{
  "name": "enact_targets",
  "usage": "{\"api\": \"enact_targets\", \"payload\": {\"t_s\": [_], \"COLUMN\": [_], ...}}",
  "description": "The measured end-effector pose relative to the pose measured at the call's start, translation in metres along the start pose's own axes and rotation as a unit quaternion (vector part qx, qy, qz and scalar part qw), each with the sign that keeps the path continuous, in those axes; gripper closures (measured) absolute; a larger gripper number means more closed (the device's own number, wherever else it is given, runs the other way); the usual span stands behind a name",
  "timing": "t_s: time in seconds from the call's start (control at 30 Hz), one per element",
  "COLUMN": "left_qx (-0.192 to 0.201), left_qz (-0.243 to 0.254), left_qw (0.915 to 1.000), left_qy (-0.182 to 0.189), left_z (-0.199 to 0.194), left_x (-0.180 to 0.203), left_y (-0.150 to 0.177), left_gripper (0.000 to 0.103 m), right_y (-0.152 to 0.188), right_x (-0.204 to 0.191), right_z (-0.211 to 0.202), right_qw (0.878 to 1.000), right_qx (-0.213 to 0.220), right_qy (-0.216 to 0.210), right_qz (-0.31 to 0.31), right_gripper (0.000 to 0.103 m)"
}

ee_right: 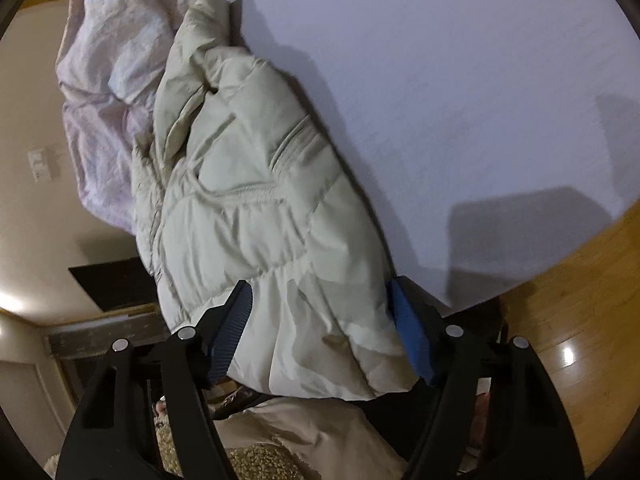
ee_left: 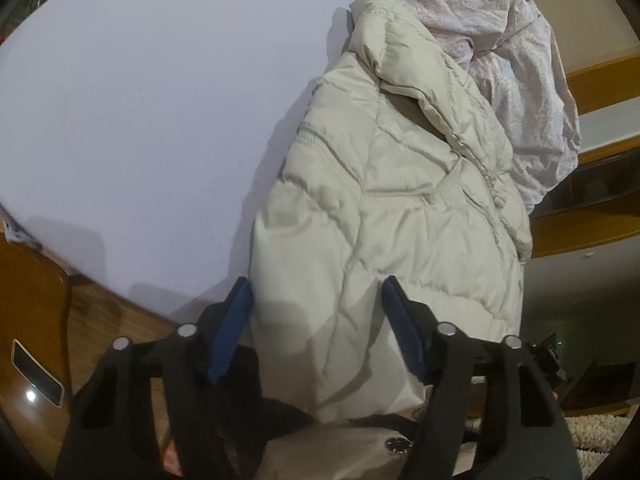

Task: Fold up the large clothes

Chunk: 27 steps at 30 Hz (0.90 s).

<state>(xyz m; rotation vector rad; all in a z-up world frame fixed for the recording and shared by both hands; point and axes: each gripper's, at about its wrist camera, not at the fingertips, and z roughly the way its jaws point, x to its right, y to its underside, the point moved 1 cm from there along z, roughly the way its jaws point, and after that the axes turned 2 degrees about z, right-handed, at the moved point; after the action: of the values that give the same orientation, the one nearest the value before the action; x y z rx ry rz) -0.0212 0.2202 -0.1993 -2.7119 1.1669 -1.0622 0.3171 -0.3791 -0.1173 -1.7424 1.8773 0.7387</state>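
A cream quilted puffer jacket (ee_left: 384,208) lies bunched lengthwise on a white table (ee_left: 140,120), its hem hanging over the near edge. My left gripper (ee_left: 316,292) is open, its blue pads on either side of the hem, not closed on it. In the right wrist view the same jacket (ee_right: 260,208) lies on the white table (ee_right: 460,100). My right gripper (ee_right: 320,292) is open too, with the jacket's lower end between its spread fingers.
A crumpled pale pink cloth (ee_left: 512,52) lies behind the jacket; it also shows in the right wrist view (ee_right: 108,80). Wooden floor (ee_right: 568,280) and a wooden chair (ee_left: 28,320) flank the table. A shaggy rug (ee_right: 256,460) lies below.
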Motion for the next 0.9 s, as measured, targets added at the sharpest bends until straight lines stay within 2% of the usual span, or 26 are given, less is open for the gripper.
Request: {"api": "enact_targets", "payload": {"t_s": [0.07, 0.17, 0.27, 0.33, 0.43, 0.47, 0.5, 0.57, 0.73, 0.9], "left_qx": [-0.001, 0.003, 0.007, 0.007, 0.002, 0.002, 0.005, 0.014, 0.057, 0.116], "left_qz": [-0.013, -0.028, -0.036, -0.04, -0.044, -0.041, -0.035, -0.023, 0.01, 0.04], "left_qw": [0.9998, 0.9992, 0.9987, 0.9985, 0.9983, 0.9986, 0.9988, 0.999, 0.9965, 0.9873], "left_qy": [0.017, 0.03, 0.035, 0.036, 0.038, 0.034, 0.033, 0.035, 0.06, 0.101], "left_z": [0.001, 0.001, 0.001, 0.002, 0.004, 0.003, 0.002, -0.004, -0.034, -0.068], "left_x": [-0.003, -0.005, -0.005, -0.004, -0.002, 0.0, 0.004, 0.01, 0.035, 0.07], "left_y": [0.005, 0.011, 0.014, 0.015, 0.016, 0.017, 0.016, 0.014, -0.005, -0.043], "left_gripper": [0.05, 0.055, 0.055, 0.055, 0.06, 0.071, 0.08, 0.088, 0.092, 0.092], "right_y": [0.002, 0.008, 0.013, 0.015, 0.019, 0.019, 0.019, 0.019, 0.014, 0.0], "right_x": [0.001, 0.003, 0.002, 0.002, 0.001, 0.001, -0.004, -0.013, -0.058, -0.109], "right_z": [0.003, 0.008, 0.012, 0.015, 0.018, 0.016, 0.012, 0.003, -0.029, -0.054], "right_qw": [1.0, 0.999, 0.999, 0.999, 0.999, 0.999, 0.999, 0.998, 0.99, 0.978], "right_qx": [-0.009, -0.024, -0.033, -0.038, -0.04, -0.038, -0.029, -0.012, 0.043, 0.101], "right_qy": [-0.011, -0.024, -0.032, -0.036, -0.033, -0.035, -0.038, -0.049, -0.079, -0.098], "right_qz": [-0.003, -0.009, -0.012, -0.013, -0.014, -0.018, -0.026, -0.045, -0.106, -0.156], "right_gripper": [0.033, 0.035, 0.037, 0.043, 0.065, 0.078, 0.083, 0.086, 0.09, 0.091]}}
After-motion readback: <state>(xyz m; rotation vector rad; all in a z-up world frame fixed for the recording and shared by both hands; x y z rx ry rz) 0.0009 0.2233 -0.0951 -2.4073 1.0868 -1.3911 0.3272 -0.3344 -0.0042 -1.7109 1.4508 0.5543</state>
